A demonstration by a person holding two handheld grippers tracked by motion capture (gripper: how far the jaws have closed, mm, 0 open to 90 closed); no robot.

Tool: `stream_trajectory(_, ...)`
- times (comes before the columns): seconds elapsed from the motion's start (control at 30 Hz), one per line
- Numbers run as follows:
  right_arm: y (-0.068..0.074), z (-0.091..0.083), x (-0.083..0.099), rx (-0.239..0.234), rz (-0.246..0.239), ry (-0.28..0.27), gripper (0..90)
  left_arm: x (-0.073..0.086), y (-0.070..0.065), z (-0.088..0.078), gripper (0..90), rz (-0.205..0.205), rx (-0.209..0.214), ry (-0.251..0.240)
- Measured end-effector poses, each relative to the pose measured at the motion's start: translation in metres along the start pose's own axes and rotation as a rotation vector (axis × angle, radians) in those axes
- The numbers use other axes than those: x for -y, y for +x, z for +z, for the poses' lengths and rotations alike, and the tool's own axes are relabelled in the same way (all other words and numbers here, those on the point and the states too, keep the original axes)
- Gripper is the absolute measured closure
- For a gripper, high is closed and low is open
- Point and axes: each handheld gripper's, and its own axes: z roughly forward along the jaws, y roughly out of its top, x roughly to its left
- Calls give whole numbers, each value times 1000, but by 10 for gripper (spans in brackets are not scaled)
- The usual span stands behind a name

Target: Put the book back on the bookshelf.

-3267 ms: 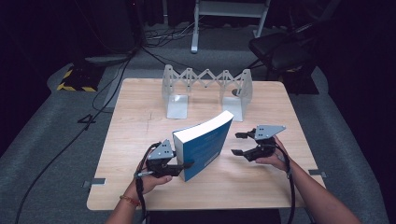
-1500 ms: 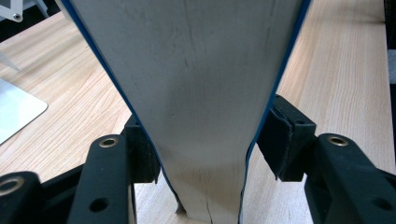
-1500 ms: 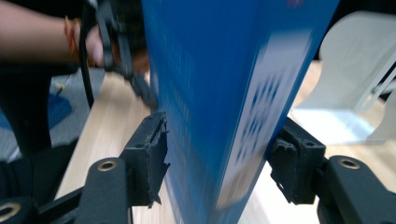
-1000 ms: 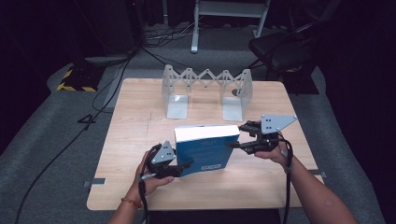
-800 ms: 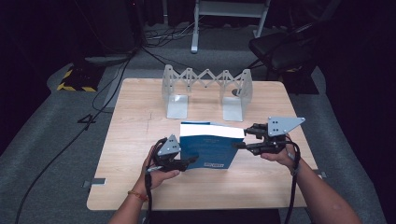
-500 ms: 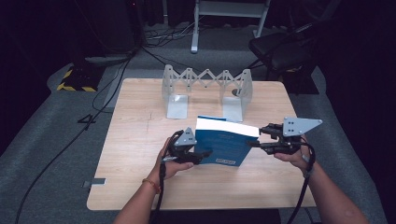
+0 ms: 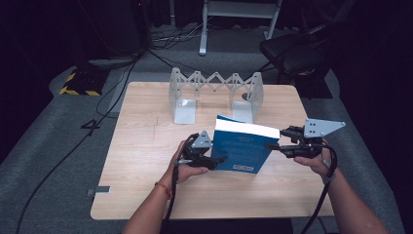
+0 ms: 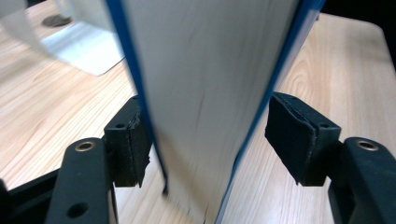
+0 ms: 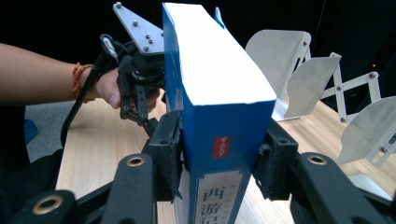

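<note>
I hold the thick blue-covered paperback book (image 7: 242,150) upright on the pale wooden bench (image 7: 146,161), just in front of the white expanding metal book rack (image 7: 214,92), presumably to steady it before it goes between the rack's dividers. My right gripper (image 7: 281,145) is clenched on the spine end: in the right gripper view both pads press the blue spine (image 9: 223,158), which bears a small red mark and white characters. My left gripper (image 7: 216,158) straddles the page end, and its jaws have just been opening; in the left gripper view the white page block (image 8: 205,93) sits between the pads, one pad near the cover and the other standing clear, so that side is released. The book's weight therefore rests on the right grip and the bench. The top edge is clean white and the cover undamaged.
</note>
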Motion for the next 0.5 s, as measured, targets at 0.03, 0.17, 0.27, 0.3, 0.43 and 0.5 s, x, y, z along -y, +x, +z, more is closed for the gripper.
stream_trajectory(0.03,0,1,-1,-2,-3,5,566,3,0,-3,354,-13,-5,-2)
stream_trajectory(0.17,0,6,-10,-18,-10,33,548,8,3,-12,376,-42,-13,-24)
stream_trajectory(0.27,0,14,-18,-24,-15,61,543,7,1,-10,406,-29,-9,-19)
stream_trajectory(0.3,0,16,-20,-28,-22,72,543,6,0,-8,404,-25,-13,-21)
stream_trajectory(0.43,-2,20,-23,-54,-11,98,549,5,-3,-5,404,-17,-18,-18)
stream_trajectory(0.5,-3,23,-25,-76,-9,130,555,4,-4,-5,395,-11,-21,-3)
